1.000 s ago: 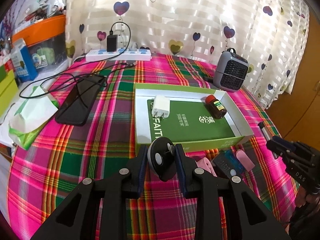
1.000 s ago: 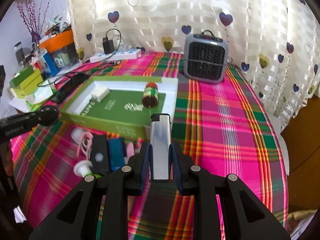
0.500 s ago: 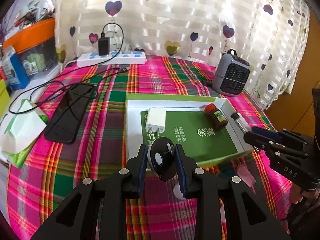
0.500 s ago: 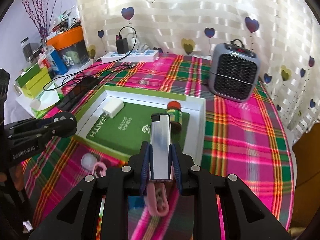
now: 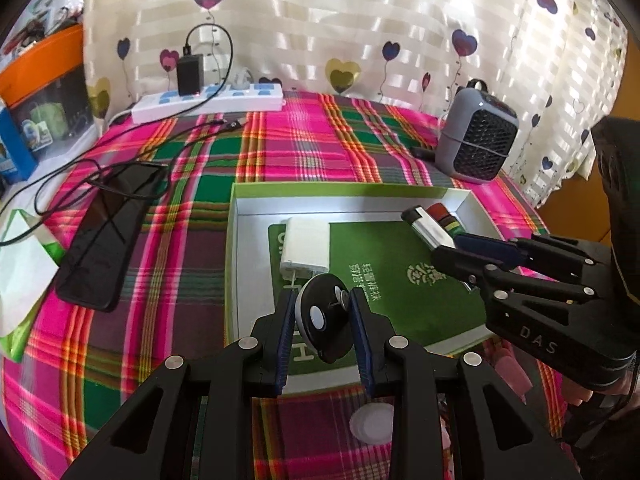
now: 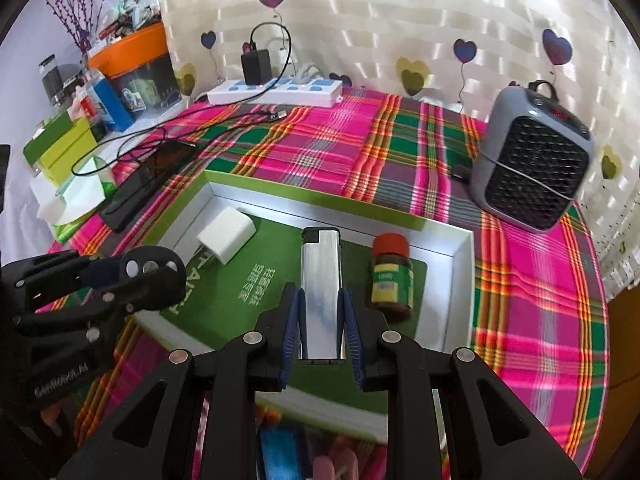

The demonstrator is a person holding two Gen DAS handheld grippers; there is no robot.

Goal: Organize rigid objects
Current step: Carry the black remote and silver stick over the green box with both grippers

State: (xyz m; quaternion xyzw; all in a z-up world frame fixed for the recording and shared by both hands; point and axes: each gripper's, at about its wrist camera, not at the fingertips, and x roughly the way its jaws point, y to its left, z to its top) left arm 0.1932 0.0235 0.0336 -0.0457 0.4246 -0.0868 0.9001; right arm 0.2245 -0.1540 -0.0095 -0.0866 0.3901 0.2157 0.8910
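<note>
- Left wrist view: a black round key fob [image 5: 325,318] is clamped in the left gripper [image 5: 323,330], held tilted down above the green box [image 5: 234,264], where a white charger [image 5: 306,250] is already lodged; a white disc [image 5: 372,423] is left on the plaid cloth.
- Right wrist view: a silver lighter [image 6: 321,294] is pinched by the right gripper [image 6: 321,330], angled down over the box beside a placed red-capped bottle [image 6: 391,276]; neither item has been released yet.

Black grippers [image 5: 322,320], blue-padded jaws, silver screws

Shiny metal lighter [image 6: 320,276], matt black plastic disc [image 5: 326,322], seemingly woven tablecloth [image 5: 304,148]
</note>
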